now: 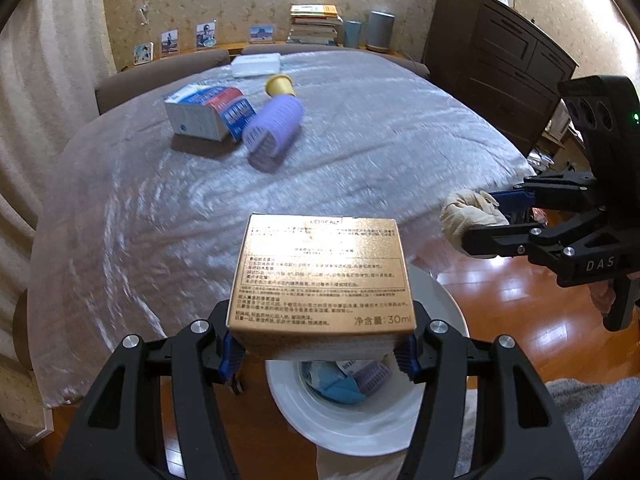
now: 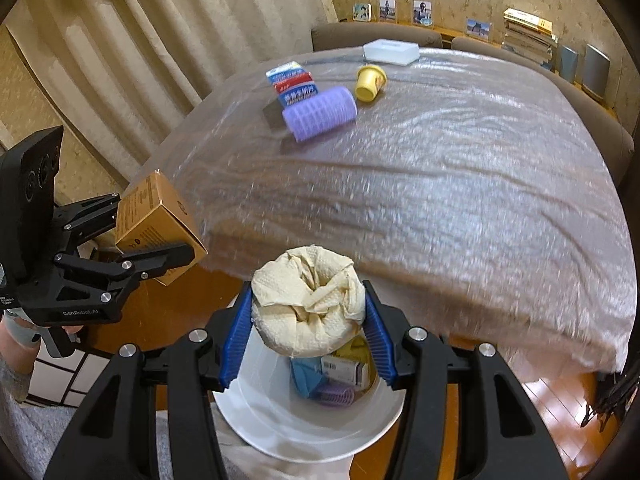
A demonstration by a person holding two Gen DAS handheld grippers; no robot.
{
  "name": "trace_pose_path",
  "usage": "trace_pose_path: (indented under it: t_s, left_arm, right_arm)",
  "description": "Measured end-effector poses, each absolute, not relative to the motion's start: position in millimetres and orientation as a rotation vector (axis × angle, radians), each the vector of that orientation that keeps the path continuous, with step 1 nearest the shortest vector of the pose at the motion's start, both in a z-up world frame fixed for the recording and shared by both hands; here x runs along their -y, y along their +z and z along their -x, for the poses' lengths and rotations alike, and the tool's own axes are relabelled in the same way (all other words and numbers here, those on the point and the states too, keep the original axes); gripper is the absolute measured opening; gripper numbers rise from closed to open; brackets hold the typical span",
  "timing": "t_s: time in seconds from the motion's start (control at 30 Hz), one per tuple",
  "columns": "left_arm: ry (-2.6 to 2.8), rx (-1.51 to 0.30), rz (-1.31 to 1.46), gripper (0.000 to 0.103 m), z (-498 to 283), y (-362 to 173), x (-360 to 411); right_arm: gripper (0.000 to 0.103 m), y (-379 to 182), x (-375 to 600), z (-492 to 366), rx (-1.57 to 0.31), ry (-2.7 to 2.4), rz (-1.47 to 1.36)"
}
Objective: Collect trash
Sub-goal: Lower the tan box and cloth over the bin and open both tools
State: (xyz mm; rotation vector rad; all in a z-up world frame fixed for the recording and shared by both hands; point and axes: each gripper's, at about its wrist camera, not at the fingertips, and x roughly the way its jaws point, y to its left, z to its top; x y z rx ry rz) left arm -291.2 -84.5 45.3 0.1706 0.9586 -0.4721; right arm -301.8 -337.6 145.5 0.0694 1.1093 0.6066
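Both grippers hang over the white bin (image 2: 280, 428), which stands on the floor just off the near edge of the desk (image 2: 440, 200). The coming move turns on what sits straight above the bin's mouth.

The right gripper (image 2: 308, 312) looks the better placed: its paper wad (image 2: 308, 304) hangs directly over the opening, with the trash already in the bin visible right beneath it. Its fingers (image 2: 238, 336) are closed partway, pinching the wad from both sides, so that the paper bulges above the blue pads.

The left gripper (image 1: 320, 356) holds a gold box (image 1: 322, 276) whose long axis runs forward, away from the camera and toward the desk. The fingers clamp the box's near end from left and right. In the left wrist view the bin lies below and slightly behind the box; in the right wrist view the box sits to the left of the bin, over the floor beside the desk edge. By my reading it needs to come in over the bin before release.

Still on the desk, well away from the bin toward the far side: a blue-red carton (image 2: 294, 82), a purple roller (image 2: 320, 114) touching it, a yellow cup (image 2: 370, 80) just beside the roller, and a white box (image 2: 391, 52) farther back.
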Motion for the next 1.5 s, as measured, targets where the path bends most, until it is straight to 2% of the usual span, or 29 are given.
trace_pose_path:
  t_s: [0.73,1.5]
  left_arm:
    - [-0.495,-1.092,-0.285,0.059,328,-13,109]
    - [-0.435,-1.191,-0.330,0.059,322,-75,133]
  right_arm:
    - [0.051,105,335,341,-1.234,0.627,-0.008]
    - [0.051,58,306,340,-1.270,0.583,0.041]
